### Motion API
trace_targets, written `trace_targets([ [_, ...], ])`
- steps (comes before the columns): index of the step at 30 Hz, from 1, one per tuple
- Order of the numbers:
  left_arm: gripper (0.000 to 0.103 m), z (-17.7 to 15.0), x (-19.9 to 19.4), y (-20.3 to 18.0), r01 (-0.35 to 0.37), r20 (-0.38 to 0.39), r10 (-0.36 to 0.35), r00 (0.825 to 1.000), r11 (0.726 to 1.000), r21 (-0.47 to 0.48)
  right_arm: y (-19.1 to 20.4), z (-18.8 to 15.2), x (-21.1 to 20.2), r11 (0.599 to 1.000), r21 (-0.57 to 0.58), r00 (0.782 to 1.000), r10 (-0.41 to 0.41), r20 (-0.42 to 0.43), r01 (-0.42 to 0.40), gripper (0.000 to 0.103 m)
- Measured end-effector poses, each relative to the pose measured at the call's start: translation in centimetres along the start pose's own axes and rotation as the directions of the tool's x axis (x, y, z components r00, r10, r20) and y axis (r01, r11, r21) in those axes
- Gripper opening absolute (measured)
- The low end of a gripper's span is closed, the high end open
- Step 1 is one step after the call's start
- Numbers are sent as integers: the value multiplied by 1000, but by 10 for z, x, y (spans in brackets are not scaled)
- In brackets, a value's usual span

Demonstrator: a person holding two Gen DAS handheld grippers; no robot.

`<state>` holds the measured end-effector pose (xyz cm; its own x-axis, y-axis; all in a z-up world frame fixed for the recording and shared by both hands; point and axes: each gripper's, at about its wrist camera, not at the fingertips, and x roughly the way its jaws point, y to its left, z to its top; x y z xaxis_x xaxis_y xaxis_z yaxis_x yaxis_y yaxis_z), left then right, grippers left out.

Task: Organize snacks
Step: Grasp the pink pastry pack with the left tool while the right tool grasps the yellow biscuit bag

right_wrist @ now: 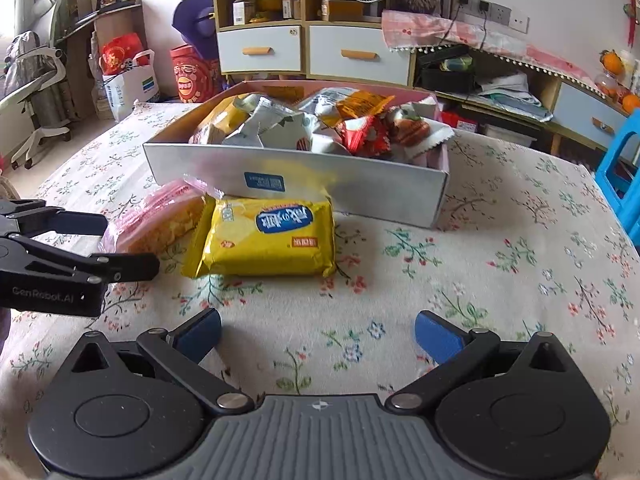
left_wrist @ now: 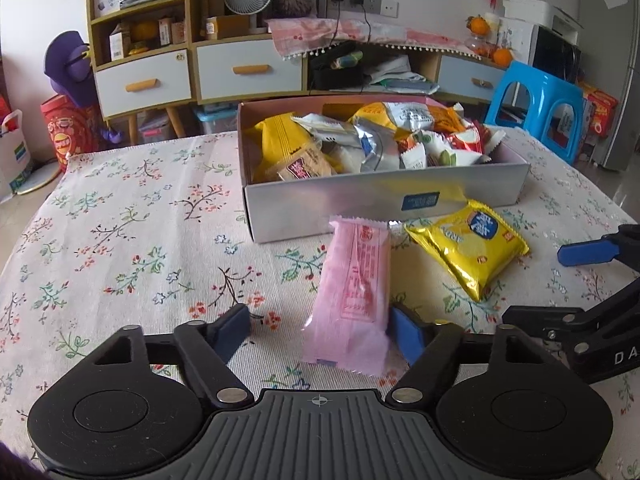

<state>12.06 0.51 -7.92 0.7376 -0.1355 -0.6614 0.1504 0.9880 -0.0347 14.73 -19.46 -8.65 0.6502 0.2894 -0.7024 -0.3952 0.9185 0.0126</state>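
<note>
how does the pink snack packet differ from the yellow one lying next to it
The pink snack packet is pale and see-through; the yellow packet is glossy and opaque, with a blue label. The pink one lies between the left claw's fingers, the yellow one outside them. Both lie on the floral tablecloth before the box.

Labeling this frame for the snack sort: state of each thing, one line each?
Box: open, piled with snack packs.
Pink pack: flat on the cloth outside the box, between the left gripper's fingers; right pad beside it, left pad apart.
Yellow pack: flat on the cloth before the box, untouched.
Left gripper: open, astride the pink pack.
Right gripper: open, empty, short of the yellow pack.
</note>
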Motion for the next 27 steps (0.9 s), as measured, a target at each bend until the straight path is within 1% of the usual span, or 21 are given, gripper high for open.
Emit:
trace_targets([
  [2,55,2,0,2,2,4,-2,1000,1000,-17,1,3,2,1000,-5,1000,6,4,-6,95],
  [6,50,5,0,5,6,1,-6,1000,999,-40,5,9,7,1000,-14,1000,12,5,-12,94],
  [7,47,5,0,4,2,0,-2,1000,999,-39,6,10,9,1000,-15,1000,13,5,-13,94],
  [8,34,5,-1,3,-2,0,2,1000,999,-39,8,12,10,1000,-17,1000,17,3,-17,94],
  [9,32,5,-1,2,-11,-3,11,1000,999,-38,11,13,11,999,-24,1000,23,2,-23,94],
  [11,32,6,-2,3,-34,-10,33,999,998,-49,17,15,14,998,-59,999,32,-4,-32,95],
  [15,31,6,-2,7,-42,-14,41,999,997,-65,30,18,18,992,-115,999,53,-3,-53,95],
  [19,31,5,-2,8,-52,-15,51,999,996,-72,36,21,20,990,-126,998,57,2,-57,94],
  [23,31,5,-3,7,-56,-18,55,998,995,-81,38,26,23,993,-116,999,42,17,-39,94],
  [25,31,5,-4,8,-55,-19,53,998,995,-87,38,28,24,994,-112,999,25,25,-22,91],
  [27,31,5,-4,9,-53,-20,52,998,995,-90,39,28,24,993,-120,999,22,32,-18,86],
])
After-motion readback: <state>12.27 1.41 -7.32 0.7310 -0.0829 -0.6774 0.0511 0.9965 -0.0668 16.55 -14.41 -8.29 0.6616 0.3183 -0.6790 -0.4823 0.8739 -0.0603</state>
